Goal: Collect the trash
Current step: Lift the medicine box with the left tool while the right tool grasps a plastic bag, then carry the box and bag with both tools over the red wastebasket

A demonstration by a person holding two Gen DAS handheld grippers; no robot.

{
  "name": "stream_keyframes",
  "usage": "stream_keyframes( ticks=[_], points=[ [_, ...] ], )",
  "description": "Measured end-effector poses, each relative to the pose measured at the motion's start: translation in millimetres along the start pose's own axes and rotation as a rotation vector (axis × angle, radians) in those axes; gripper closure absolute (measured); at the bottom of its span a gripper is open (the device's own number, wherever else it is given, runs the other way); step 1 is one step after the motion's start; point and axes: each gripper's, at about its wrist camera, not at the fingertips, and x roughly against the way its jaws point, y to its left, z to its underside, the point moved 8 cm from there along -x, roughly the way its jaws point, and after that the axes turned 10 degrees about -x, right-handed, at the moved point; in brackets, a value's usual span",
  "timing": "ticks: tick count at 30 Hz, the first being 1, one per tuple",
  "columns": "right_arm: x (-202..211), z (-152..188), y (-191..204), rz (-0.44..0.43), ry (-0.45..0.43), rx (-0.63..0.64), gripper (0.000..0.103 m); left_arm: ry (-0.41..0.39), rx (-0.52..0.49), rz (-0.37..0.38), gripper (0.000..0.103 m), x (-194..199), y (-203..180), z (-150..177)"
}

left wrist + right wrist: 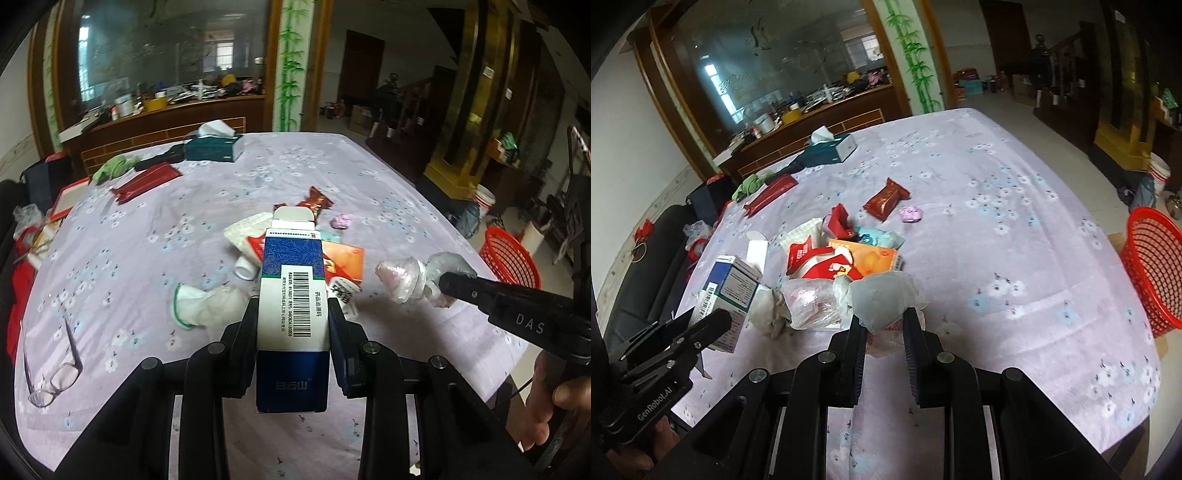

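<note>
Clamped between the two fingers of the left hand-held gripper (291,317), a blue-and-white carton (290,280) is riding lengthwise, barcode face up and its opened flap pointing away from the person. Gripping it across the narrow sides is keeping the long box from swinging, which looks sensible for a carry.

Alongside it, to its right, the right hand-held gripper (884,325) is pinching a crumpled wad of clear plastic wrap (886,295), with a second bunch of the same film trailing off to the wad's left. Both loads are hanging above the bench (1015,240) rather than resting on it, so I judge both pick-ups done and the carry to the bin as what is coming.

Just beyond the fingertips, the rest of the litter is lying in a loose heap: red and orange packets (846,262), a white paper cup (192,304) on its side, a small white cap. Farther ahead, a brown snack wrapper (886,199) and a pink scrap (911,214) are sitting apart from the heap.

Well off to the right of the right hand-held gripper, past the bench edge and lower down, a red mesh basket (1156,273) is standing open, likely where everything is going.

At the far left, a tissue box (829,149) and, nearer, a pair of glasses (55,369) are lying clear of the litter and probably are not trash.
</note>
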Motion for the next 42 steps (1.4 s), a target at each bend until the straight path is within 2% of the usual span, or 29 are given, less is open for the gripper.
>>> stream_keyframes(
  ticks=[14, 24, 42],
  points=[
    [28, 11, -28, 0.080, -0.053, -0.086, 0.082, -0.001, -0.121, 0.083, 0.070, -9, -40, -5],
    [40, -1, -52, 0.112, -0.072, -0.091, 0.082, -0.018, -0.133, 0.087, 0.070, -16, -60, -20],
    [69, -22, -117, 0.142, -0.113, -0.168, 0.082, -0.023, -0.205, 0.123, 0.070, -33, -123, -44]
  ],
)
